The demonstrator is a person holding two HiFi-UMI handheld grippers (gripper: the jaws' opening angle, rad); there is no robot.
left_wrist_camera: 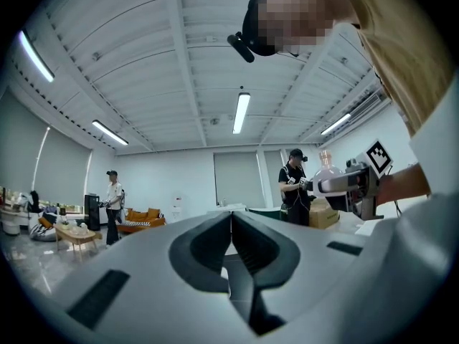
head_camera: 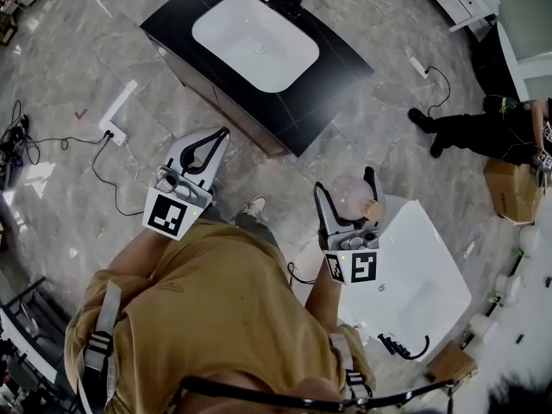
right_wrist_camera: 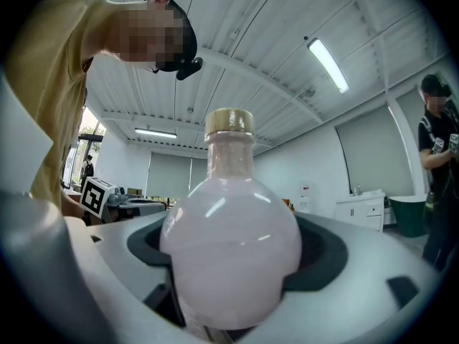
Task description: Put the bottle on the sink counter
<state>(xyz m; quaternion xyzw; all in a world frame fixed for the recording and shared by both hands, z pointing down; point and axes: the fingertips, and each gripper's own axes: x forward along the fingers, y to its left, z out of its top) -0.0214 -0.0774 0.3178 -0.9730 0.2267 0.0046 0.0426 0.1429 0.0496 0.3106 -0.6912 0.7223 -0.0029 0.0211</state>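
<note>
Between right tool [right_wrist_camera: 231, 260] jaws: pink bottle [right_wrist_camera: 229, 228], clamped (left tool [left_wrist_camera: 231, 219] closed, empty).

A white power strip [head_camera: 119, 109] and a cardboard box [head_camera: 509, 188] rest on the marbled floor [head_camera: 362, 136].

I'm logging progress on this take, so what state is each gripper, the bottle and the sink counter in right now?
pink bottle, capped, held in the air, not yet on the counter.
right gripper, shut on the pink bottle's round body.
left gripper, shut, nothing between its jaws.
sink counter, no bottle on it.
basin, nothing in it.
</note>
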